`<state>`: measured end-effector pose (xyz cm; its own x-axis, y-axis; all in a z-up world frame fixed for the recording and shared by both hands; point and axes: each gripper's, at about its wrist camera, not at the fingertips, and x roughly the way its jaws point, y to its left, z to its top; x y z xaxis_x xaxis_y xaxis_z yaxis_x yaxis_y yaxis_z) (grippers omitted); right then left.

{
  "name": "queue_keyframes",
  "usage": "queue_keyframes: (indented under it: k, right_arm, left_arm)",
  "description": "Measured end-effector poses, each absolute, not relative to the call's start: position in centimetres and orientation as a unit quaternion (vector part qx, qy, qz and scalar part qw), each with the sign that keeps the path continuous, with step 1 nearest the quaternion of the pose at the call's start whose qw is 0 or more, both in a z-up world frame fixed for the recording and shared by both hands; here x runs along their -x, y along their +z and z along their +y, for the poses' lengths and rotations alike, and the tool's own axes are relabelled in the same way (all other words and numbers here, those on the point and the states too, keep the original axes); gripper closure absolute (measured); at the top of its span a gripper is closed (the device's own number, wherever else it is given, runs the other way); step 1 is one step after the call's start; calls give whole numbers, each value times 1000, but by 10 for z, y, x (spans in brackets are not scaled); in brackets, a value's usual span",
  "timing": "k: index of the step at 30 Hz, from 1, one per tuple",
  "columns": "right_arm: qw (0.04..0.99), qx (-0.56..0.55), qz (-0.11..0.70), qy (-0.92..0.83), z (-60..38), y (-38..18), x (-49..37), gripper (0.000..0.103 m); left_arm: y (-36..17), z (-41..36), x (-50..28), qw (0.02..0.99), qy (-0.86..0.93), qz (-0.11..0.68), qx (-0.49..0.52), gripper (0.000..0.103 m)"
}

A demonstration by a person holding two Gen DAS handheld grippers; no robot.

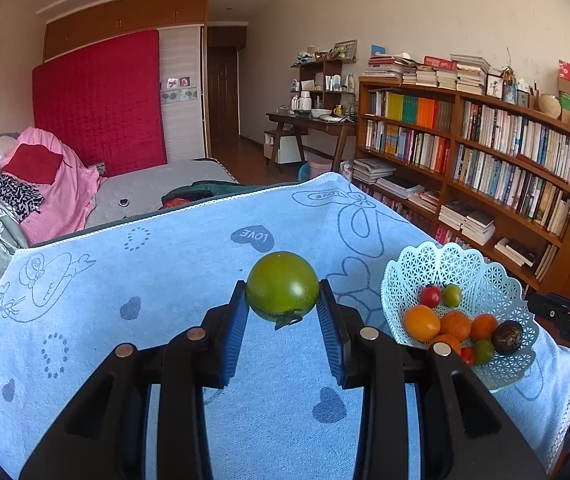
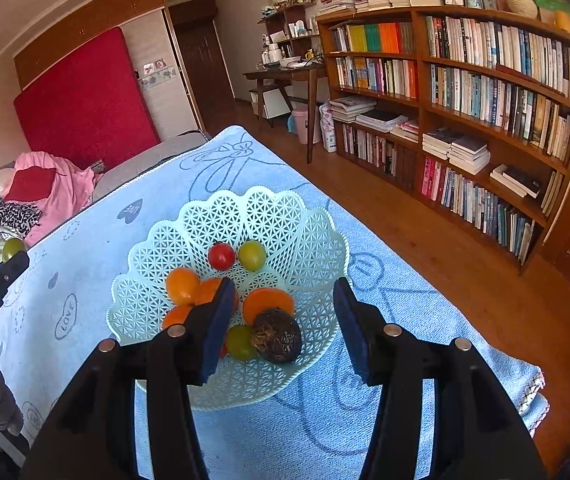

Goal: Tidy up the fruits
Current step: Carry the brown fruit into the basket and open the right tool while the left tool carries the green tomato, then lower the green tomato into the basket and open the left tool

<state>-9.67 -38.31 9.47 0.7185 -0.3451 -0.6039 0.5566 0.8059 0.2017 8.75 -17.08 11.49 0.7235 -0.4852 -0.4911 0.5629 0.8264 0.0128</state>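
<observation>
Left wrist view: light-blue terry towel printed with hearts and "LOVE" spread as the work surface, room behind it. Far beyond towel: red quilted panel against the wall, bed heaped with pink bedding, dark wooden desk, long wooden bookcase packed with books running along the side wall. Wood floor past the towel's edge in right wrist view.

Nothing between either gripper and the pale-blue lattice plastic basket with scalloped rim. Sits on the towel, near its right edge, clear of the left gripper.

Left gripper clamped on round green tomato, blue pads pressing both sides, stem end pointing down, held above the towel left of the basket. Same tomato visible at far left edge of right wrist view.

Right gripper spread wide, nothing between the pads, hovering over the basket; left pad overlapping the basket's contents in view, contact can't be judged.

Basket contents, right wrist view: small red tomato and small yellow-green tomato toward the far side, touching or nearly so; orange-yellow tomato plus several orange citrus fruits mid-basket; dark wrinkled brown fruit at the near side, second small green tomato just beside it.
</observation>
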Motion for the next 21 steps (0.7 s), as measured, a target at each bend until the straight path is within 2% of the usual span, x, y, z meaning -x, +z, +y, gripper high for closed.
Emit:
queue_keyframes:
  k: [8,16,18,21]
  right_arm:
    - [919,-176,267,-231,-387,93,96,50]
    - [931,-149,257,-210,-400,101,91,50]
    - [932,-145,255,-211,-406,101,93,46]
    - [933,-140,257,-208,-415,97,97,44]
  left_arm:
    - [104,-184,-83,920,-275,266,-85,68]
    - [100,-231,-69,906,-300,279,-107,68]
    - [101,-245,-66,902,-309,279,-111,68]
    - [100,-267,-62,895,-325,285,-116,67]
